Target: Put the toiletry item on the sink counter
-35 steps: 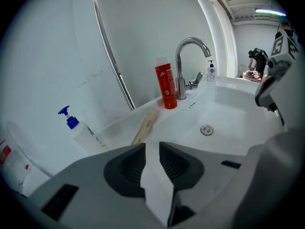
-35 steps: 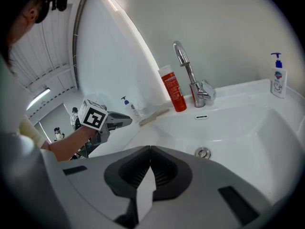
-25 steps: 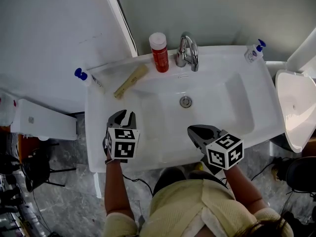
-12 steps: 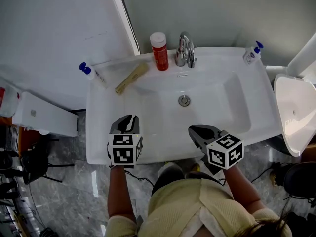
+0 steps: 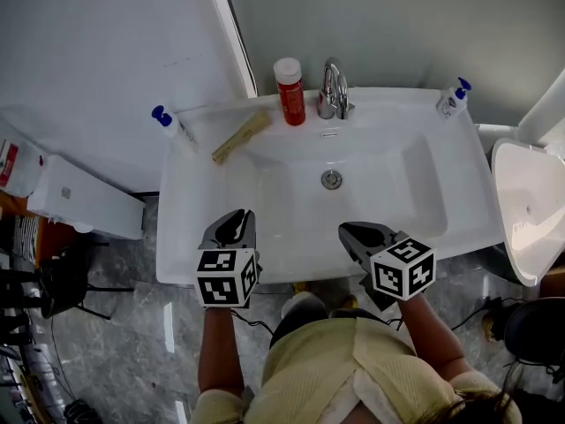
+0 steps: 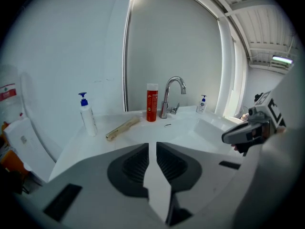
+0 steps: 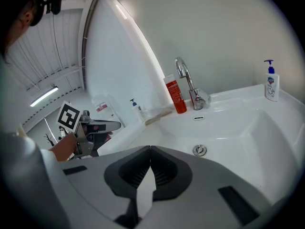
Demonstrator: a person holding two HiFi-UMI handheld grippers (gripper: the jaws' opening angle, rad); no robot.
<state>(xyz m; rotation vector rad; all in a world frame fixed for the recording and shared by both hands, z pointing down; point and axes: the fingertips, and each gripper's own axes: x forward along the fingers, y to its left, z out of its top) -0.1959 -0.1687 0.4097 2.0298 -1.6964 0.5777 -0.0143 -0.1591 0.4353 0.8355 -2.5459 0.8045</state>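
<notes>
Tan tube [image 5: 239, 137] lying flat (diagonally), back-left corner area of white sink counter [image 5: 190, 201].

Head camera looks steeply down from above the person onto the whole sink [image 5: 415, 228], with the faucet [image 5: 333, 91] at top of frame. The left gripper [image 5: 231, 222] camera, low at the sink's front edge, faces the faucet and back wall [image 6: 181, 42]. The right gripper [image 5: 356, 234] camera, close over the basin, faces back-left. All three share the faucet and red bottle [image 5: 290, 91].
</notes>
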